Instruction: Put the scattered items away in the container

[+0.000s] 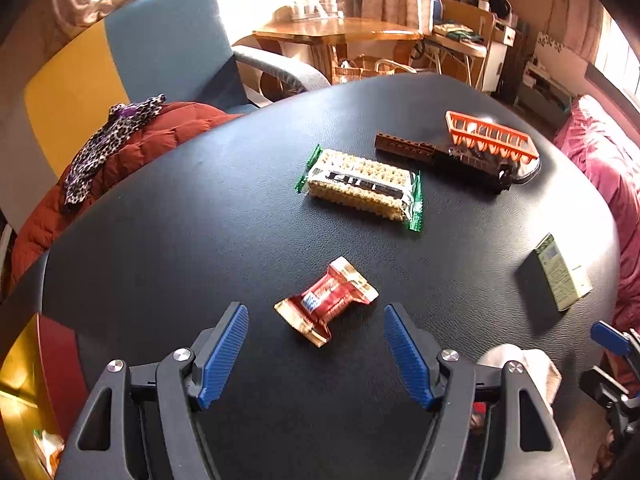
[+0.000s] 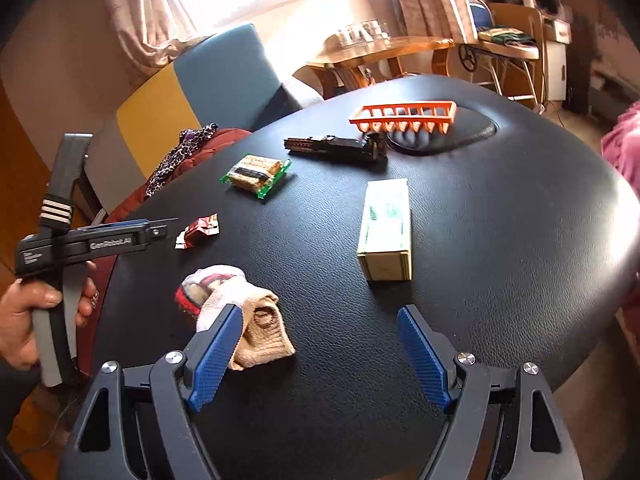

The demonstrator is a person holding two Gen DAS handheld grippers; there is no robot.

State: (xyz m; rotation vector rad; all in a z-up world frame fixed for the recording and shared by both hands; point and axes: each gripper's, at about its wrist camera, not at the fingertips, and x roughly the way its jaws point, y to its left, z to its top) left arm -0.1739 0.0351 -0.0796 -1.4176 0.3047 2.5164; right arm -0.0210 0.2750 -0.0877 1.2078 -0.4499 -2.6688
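Observation:
On the black table lie a red snack packet, a cracker pack, a dark toy train, an orange basket and a green box. My left gripper is open, just short of the red packet. In the right wrist view, my right gripper is open, with a rolled sock by its left finger. That view also holds the green box, cracker pack, train, basket, red packet and the left gripper side-on.
A blue and yellow armchair with a red jacket stands left of the table. A pink blanket lies to the right. A wooden table and shelves stand behind. A red-gold box sits at the lower left.

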